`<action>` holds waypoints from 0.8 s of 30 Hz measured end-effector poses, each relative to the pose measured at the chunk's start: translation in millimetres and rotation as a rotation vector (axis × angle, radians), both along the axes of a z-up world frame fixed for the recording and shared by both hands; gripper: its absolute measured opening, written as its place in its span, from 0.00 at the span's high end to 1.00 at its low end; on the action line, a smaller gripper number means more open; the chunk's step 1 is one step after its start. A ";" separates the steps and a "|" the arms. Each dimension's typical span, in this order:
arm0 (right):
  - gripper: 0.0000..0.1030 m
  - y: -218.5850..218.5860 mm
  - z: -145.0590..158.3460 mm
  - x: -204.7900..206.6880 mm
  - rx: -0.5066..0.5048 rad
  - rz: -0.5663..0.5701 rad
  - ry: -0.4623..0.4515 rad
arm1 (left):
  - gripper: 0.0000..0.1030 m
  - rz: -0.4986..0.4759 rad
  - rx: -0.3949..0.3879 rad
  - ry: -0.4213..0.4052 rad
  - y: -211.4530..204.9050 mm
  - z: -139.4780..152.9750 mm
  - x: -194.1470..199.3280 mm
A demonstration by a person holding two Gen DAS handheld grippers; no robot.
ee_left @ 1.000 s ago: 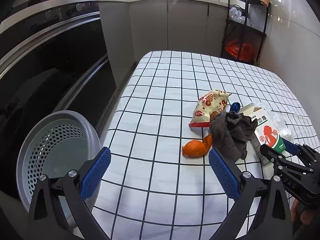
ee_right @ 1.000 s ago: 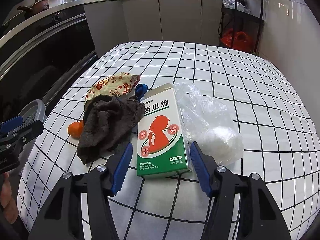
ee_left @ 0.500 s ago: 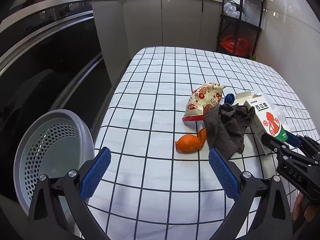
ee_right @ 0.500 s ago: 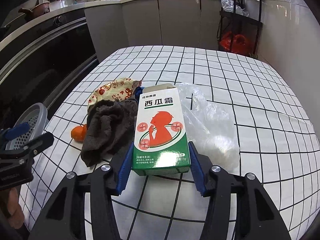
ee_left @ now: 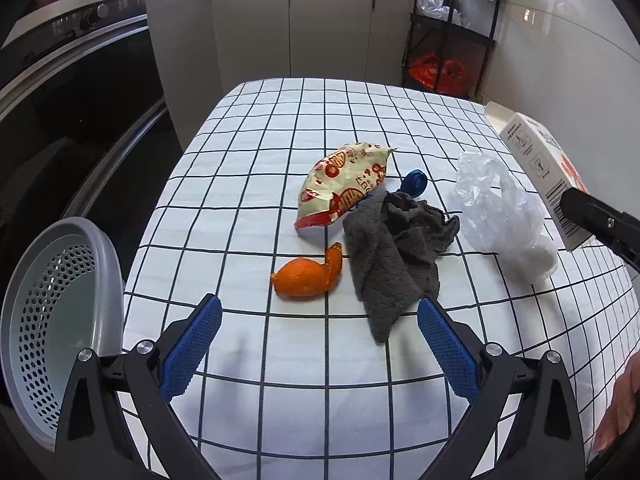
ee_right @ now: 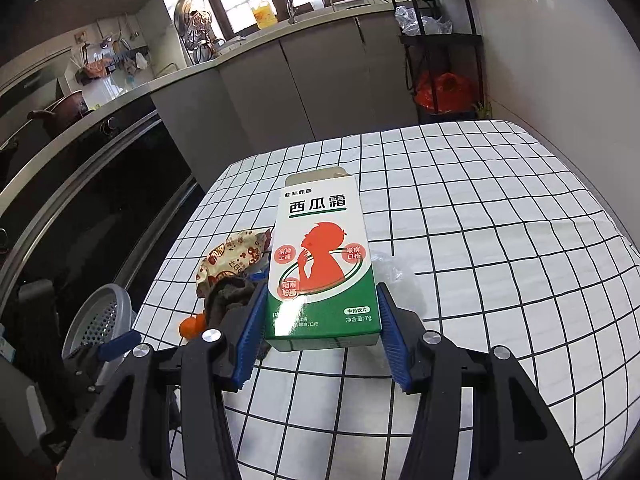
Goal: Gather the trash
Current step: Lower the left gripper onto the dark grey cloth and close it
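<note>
My right gripper (ee_right: 322, 334) has its fingers (ee_right: 250, 336) clamped on the one medicine box (ee_right: 322, 264), which lay on the table (ee_right: 480, 216) a second ago and is now lifted clear of it, while my left gripper (ee_left: 318, 350) hangs with fingers spread wide and empty. Below the left one I count one orange peel (ee_left: 306, 278), one grey rag (ee_left: 394, 256), one snack wrapper (ee_left: 344, 184), one plastic bag (ee_left: 502, 216) and a blue cap (ee_left: 414, 184) half under the rag. One perforated bin (ee_left: 60, 320) stands off the table's left edge.
</note>
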State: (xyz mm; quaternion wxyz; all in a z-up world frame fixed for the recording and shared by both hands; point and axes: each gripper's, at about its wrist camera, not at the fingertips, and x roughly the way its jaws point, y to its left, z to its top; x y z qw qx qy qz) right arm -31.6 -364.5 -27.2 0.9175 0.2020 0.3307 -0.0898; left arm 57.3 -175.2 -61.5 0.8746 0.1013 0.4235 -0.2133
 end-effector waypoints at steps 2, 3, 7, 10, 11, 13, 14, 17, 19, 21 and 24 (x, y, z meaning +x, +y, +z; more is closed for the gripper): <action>0.51 -2.8 2.2 -1.9 0.012 -0.001 -0.009 | 0.07 0.000 0.019 -0.010 -7.6 -3.4 -0.7; 0.51 -3.5 2.5 -1.9 0.018 -0.001 -0.014 | 0.07 0.001 0.025 -0.009 -11.9 -5.6 0.1; 0.51 -5.8 6.0 -2.4 0.029 0.000 -0.029 | 0.07 0.017 0.027 -0.002 -24.5 -10.7 8.1; 0.51 -9.1 9.3 -6.0 0.039 -0.004 -0.044 | 0.07 0.022 0.021 0.007 -32.4 -13.6 12.7; 0.51 -11.1 10.4 -7.3 0.043 -0.007 -0.049 | 0.07 0.023 0.020 0.010 -35.6 -14.6 13.7; 0.51 -15.1 11.9 -9.2 0.053 -0.014 -0.057 | 0.08 0.025 0.024 0.012 -43.1 -16.9 15.3; 0.51 -16.7 12.3 -9.7 0.057 -0.016 -0.058 | 0.08 0.027 0.025 0.013 -45.8 -17.7 16.1; 0.51 -19.6 13.2 -9.8 0.063 -0.018 -0.059 | 0.14 0.035 0.043 -0.003 -51.9 -19.2 17.2; 0.51 -19.9 13.0 -10.0 0.063 -0.017 -0.058 | 0.20 0.036 0.055 -0.016 -53.7 -18.7 16.7; 0.51 -20.1 12.7 -10.3 0.062 -0.016 -0.057 | 0.28 0.036 0.067 -0.028 -54.3 -18.1 14.9; 0.51 -20.1 12.6 -10.4 0.065 -0.014 -0.057 | 0.43 0.034 0.096 -0.059 -54.4 -16.6 9.2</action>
